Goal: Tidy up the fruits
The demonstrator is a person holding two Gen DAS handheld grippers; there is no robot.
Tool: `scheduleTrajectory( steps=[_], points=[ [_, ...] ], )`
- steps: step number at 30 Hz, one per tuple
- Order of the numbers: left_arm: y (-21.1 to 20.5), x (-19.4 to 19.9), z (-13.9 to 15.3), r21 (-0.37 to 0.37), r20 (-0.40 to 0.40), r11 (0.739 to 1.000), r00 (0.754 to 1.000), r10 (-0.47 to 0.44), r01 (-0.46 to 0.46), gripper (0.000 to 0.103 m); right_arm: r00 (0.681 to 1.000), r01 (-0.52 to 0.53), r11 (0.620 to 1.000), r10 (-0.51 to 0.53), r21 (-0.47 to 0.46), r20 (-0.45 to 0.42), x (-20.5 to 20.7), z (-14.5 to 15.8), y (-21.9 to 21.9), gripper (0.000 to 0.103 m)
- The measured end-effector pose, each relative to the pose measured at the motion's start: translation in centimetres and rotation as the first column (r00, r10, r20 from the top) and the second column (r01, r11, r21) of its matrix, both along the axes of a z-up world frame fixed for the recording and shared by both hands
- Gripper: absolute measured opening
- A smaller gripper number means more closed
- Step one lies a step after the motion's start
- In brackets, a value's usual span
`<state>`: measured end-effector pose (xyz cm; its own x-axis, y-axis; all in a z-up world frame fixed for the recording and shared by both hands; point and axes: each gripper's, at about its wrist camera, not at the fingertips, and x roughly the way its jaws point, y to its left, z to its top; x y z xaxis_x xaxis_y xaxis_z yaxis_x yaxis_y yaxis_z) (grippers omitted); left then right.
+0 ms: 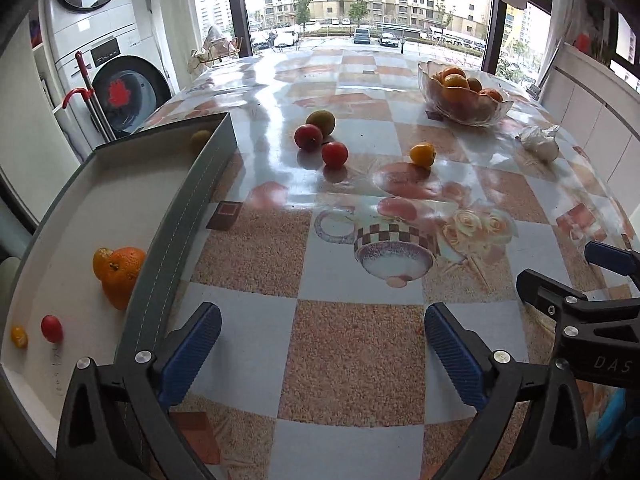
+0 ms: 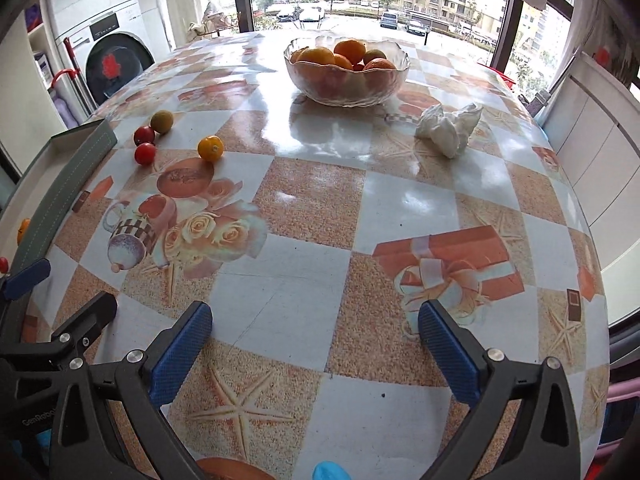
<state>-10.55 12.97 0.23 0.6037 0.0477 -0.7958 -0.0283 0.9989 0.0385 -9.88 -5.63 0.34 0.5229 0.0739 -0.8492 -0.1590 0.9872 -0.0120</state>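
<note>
A grey box (image 1: 208, 168) with a white inside sits at the table's left; it holds an orange (image 1: 122, 268), a small red fruit (image 1: 52, 328), a small yellow fruit (image 1: 19, 337) and a greenish fruit (image 1: 200, 138). Loose on the table lie a green-brown fruit (image 1: 321, 121), two red fruits (image 1: 308, 137) (image 1: 335, 154) and a small orange one (image 1: 422, 154). A glass bowl (image 2: 347, 80) holds several oranges. My left gripper (image 1: 322, 340) is open and empty beside the box. My right gripper (image 2: 316, 338) is open and empty over the near table.
A crumpled white tissue (image 2: 450, 126) lies right of the bowl. A washing machine (image 1: 120, 80) and a red-handled mop (image 1: 86, 92) stand left of the table. White cabinets (image 2: 592, 152) run along the right. Windows stand behind the far edge.
</note>
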Motion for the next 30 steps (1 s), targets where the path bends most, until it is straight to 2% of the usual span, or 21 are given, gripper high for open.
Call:
scheduleTrajectory(
  steps=[4,30],
  points=[
    [-0.14,-0.14,-0.44,0.003,0.010,1.000,1.000,0.004,-0.004,0.102,0.999,0.008,1.000,-0.009,0.008,0.043,-0.32,-0.14,0.35,0.103],
    [-0.19,-0.11,-0.44,0.002,0.011,1.000,1.000,0.004,-0.004,0.102,0.999,0.009,1.000,-0.009,0.007,0.047,-0.45,-0.15,0.34,0.103]
  ],
)
